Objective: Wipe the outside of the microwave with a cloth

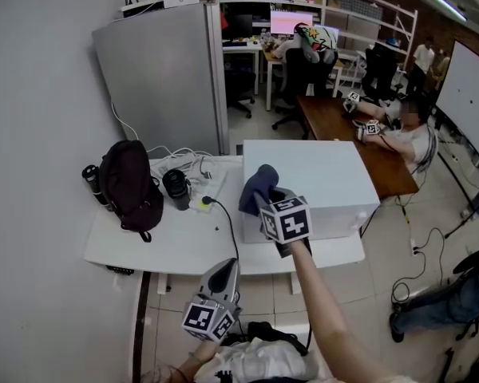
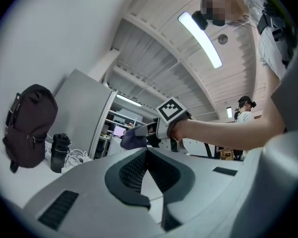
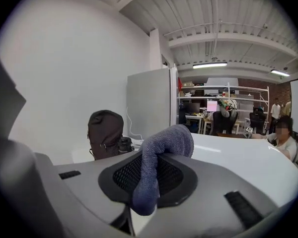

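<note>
The white microwave [image 1: 307,183] stands on the right part of the white table [image 1: 164,244]; in the right gripper view its top [image 3: 241,163] spreads out ahead and to the right. My right gripper [image 1: 269,198] is shut on a blue-grey cloth [image 1: 255,183] at the microwave's front left top edge. In its own view the cloth [image 3: 165,142] is bunched up and hangs down between the jaws of the right gripper [image 3: 150,175]. My left gripper [image 1: 224,276] hangs low in front of the table edge, shut and holding nothing. Its own view looks up past the left gripper [image 2: 146,157] at my right hand and the cloth [image 2: 133,139].
A black backpack [image 1: 130,183], a dark bottle [image 1: 92,183], a black flask [image 1: 176,188] and tangled white cables [image 1: 188,162] lie on the table's left half. A tall grey cabinet [image 1: 164,78] stands behind. A person sits at a brown desk [image 1: 347,134] beyond the microwave.
</note>
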Available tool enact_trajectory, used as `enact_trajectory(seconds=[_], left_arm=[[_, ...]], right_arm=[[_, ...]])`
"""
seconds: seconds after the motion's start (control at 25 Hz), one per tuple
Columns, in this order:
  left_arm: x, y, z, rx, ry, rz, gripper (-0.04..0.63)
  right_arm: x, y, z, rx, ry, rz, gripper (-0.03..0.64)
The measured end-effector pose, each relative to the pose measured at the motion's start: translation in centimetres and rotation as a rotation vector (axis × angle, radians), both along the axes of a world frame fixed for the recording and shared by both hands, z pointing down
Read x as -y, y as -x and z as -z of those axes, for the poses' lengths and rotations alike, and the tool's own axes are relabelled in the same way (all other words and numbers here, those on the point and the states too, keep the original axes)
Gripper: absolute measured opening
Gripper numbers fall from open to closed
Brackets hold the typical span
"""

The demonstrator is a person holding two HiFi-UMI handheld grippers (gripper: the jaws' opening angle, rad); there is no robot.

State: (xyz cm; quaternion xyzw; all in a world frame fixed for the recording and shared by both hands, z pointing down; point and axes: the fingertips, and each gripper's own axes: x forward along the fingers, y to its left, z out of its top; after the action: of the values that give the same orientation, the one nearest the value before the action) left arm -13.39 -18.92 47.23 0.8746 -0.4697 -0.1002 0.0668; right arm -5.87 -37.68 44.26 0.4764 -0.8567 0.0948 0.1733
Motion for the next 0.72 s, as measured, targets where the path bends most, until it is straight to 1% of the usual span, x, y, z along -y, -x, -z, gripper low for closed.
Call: enact_trajectory(seconds=[0.08, 0.16, 0.28, 0.4, 0.6, 0.72], left_arm=[[0.8, -0.1, -0.3, -0.018, 0.01, 0.022, -0.014], [1.7, -0.7, -0.3, -0.042, 0.012, 0.034, -0.014], [2.8, -2.5, 0.0, -0.046, 0.014, 0.017, -0.014], [3.3, -4.8, -0.4, -0.042, 0.018, -0.018, -0.014], [4.1, -7.4, -1.1, -0.04, 0.032, -0.052, -0.014], [4.3, -8.6, -1.5, -0.036, 0.032, -0.063, -0.014]], right_arm=[[0.1, -1.3, -1.2, -0.061, 0.021, 0.002, 0.075], [-0.1, -3.4, -1.5, -0.097, 0.029, 0.003, 0.075], [-0.4, -8.4, -1.7, -0.12, 0.037, -0.029, 0.075], [-1.0, -16.0, -2.7, -0.128, 0.062, -0.112, 0.075], [-2.7, -30.6, -3.4, -0.118, 0.104, -0.327, 0.077], [-3.5, -37.5, -3.7, -0.122, 0.122, -0.432, 0.077]])
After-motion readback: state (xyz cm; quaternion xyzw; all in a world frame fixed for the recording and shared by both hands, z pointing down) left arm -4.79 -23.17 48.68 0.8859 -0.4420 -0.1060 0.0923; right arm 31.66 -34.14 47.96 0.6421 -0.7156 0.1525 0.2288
